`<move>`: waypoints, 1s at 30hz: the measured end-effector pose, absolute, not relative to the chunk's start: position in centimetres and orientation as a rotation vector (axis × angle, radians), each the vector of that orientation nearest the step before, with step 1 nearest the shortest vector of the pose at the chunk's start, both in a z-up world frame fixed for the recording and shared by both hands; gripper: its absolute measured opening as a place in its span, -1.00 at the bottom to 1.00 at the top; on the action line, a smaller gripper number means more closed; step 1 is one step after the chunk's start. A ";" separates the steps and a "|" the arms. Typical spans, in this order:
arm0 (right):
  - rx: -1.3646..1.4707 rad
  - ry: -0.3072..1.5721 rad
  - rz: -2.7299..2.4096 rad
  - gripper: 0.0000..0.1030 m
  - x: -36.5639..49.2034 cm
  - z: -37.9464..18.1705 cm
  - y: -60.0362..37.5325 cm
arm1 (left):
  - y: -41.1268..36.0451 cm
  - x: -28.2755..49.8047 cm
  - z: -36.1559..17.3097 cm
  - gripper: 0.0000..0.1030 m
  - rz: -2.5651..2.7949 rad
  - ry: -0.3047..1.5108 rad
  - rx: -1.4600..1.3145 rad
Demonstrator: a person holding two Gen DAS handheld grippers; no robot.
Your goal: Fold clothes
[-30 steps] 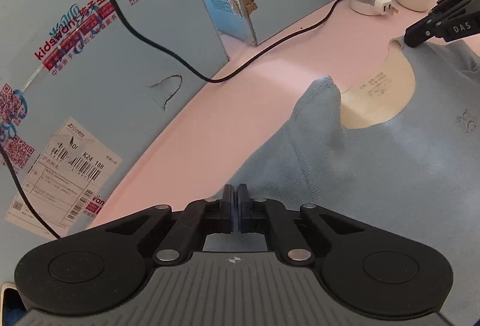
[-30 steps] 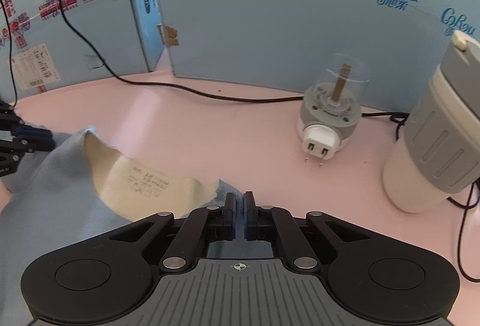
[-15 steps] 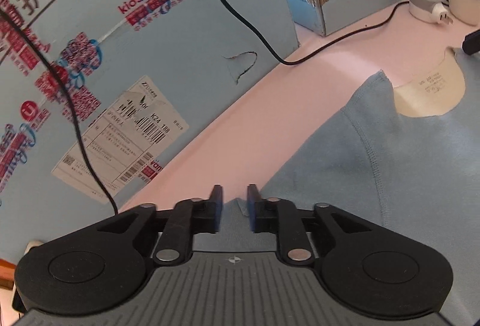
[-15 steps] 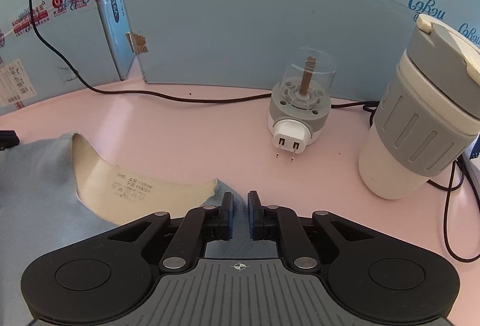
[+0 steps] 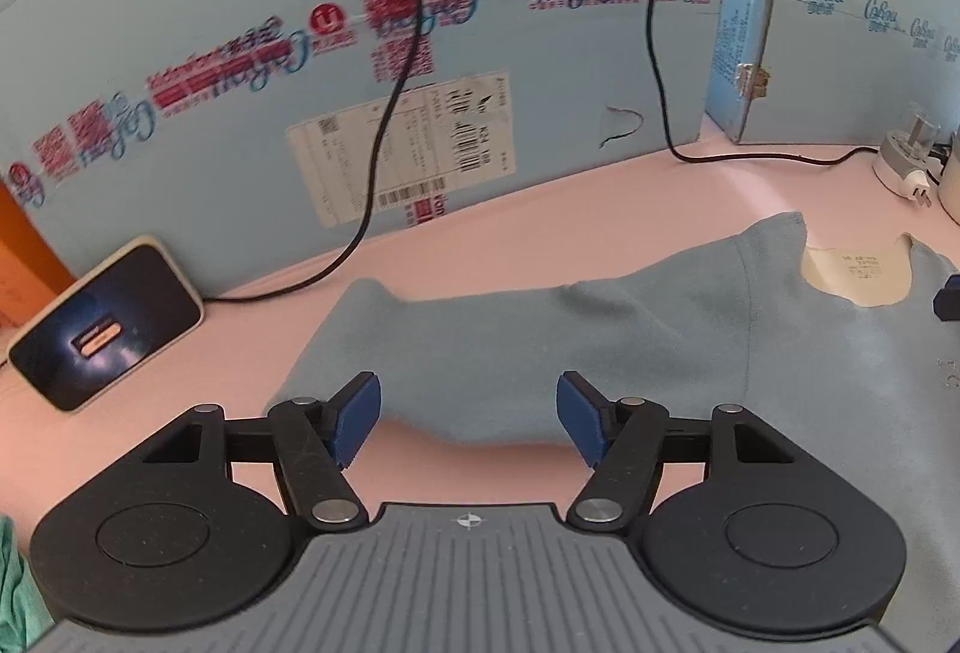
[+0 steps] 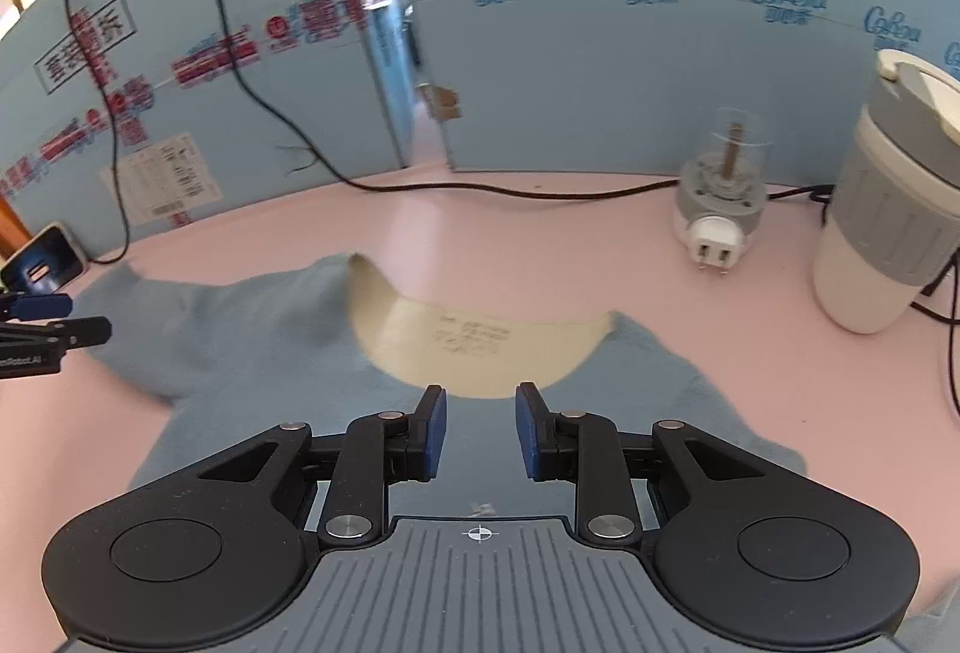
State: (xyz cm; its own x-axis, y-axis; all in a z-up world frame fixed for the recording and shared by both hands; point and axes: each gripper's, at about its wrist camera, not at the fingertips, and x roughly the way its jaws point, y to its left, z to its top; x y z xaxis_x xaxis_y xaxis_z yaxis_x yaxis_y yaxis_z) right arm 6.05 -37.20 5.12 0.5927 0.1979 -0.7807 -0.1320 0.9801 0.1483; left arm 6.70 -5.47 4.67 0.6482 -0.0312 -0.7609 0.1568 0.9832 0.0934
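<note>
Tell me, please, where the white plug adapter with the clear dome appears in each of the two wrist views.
Left wrist view: the plug adapter sits small at the far right edge, on the pink table, beyond the shirt's neckline.
Right wrist view: the plug adapter stands right of centre, left of the white and grey cup.
Shared landmark: the cream neck label patch of the blue shirt.

Shirt [image 6: 252,353]: plain pale blue, with cream inner neck [image 6: 480,347] bearing dark print. Desk [image 6: 510,245]: pink. Boxes [image 5: 240,125]: light blue card with red and blue lettering and a white barcode label [image 5: 414,143]. Cup [image 6: 894,209]: off-white with grey ribbed sleeve. Tool pads [image 5: 357,416]: dark blue on black arms.
</note>
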 end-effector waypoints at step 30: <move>-0.043 1.071 0.342 0.23 5.0 1.9 -26.8 | -2.8 4.9 2.3 0.61 -0.124 0.964 -0.002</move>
